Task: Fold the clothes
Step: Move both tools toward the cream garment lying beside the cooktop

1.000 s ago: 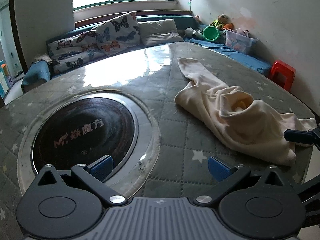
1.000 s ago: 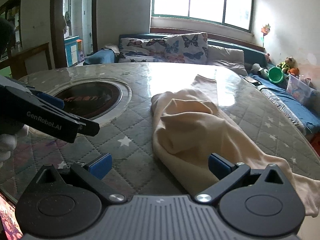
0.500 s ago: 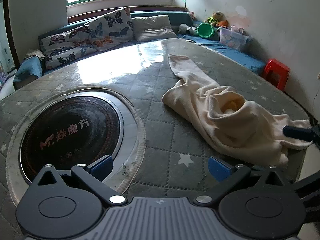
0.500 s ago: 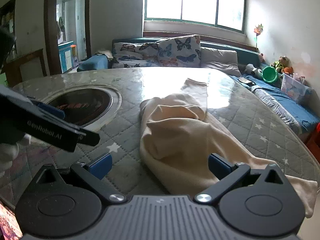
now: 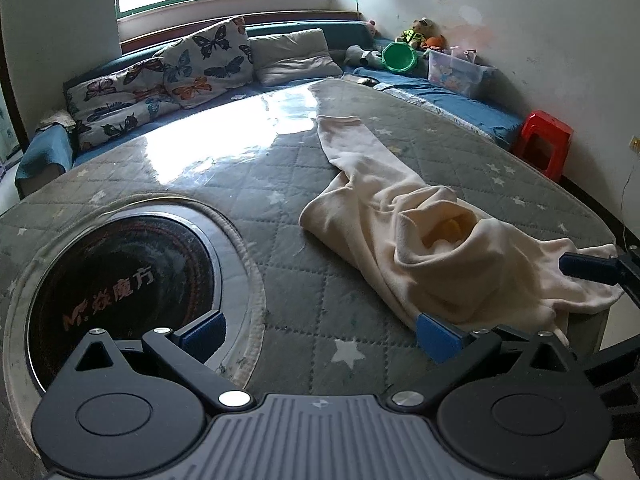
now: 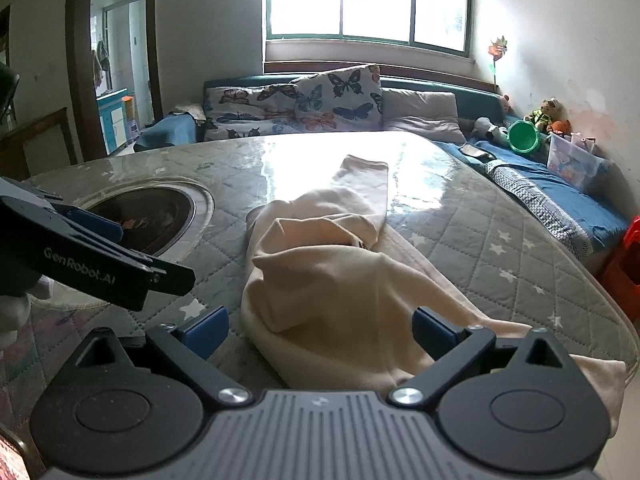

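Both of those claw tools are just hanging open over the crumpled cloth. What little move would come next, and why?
Probably the right gripper dips and closes on the near edge of the cream fabric garment. Its jaws are open, straddling that bunched edge, which droops over the rim of the grey quilted table; the left gripper holds nothing.

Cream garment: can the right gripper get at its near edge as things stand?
Probably yes. The right gripper is open, the cream garment lies right between its fingers with nothing over it, and the left gripper sits off to the side.
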Tool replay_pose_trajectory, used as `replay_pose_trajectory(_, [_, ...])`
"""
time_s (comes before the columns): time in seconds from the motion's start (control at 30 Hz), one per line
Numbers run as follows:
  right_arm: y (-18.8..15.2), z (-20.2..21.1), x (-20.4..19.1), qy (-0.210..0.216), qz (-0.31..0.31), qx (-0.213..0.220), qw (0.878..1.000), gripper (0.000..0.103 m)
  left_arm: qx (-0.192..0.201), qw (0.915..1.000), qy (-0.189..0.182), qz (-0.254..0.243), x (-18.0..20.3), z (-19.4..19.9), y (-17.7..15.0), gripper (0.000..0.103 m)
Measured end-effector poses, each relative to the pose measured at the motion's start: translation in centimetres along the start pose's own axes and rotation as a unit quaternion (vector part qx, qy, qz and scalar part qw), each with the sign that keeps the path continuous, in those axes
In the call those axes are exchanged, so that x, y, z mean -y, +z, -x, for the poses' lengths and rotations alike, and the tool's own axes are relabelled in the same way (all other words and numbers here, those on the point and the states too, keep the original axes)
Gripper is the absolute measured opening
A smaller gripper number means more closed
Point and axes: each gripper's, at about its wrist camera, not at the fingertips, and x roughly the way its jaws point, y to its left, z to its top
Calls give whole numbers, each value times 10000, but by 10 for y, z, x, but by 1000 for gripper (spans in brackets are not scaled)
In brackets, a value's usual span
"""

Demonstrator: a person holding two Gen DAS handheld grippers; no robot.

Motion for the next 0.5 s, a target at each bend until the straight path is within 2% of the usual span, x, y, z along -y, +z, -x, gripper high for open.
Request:
replay_pose_trajectory(0.3, [-3,-2,1,30,-30,-73,10000,99,-140,9998,45,-102,4,-6,1,103])
replay_pose_trajectory(0.5, [8,-5,5,56,-88,3,9999,97,-114,9998,107,-134,4,-6,10,103])
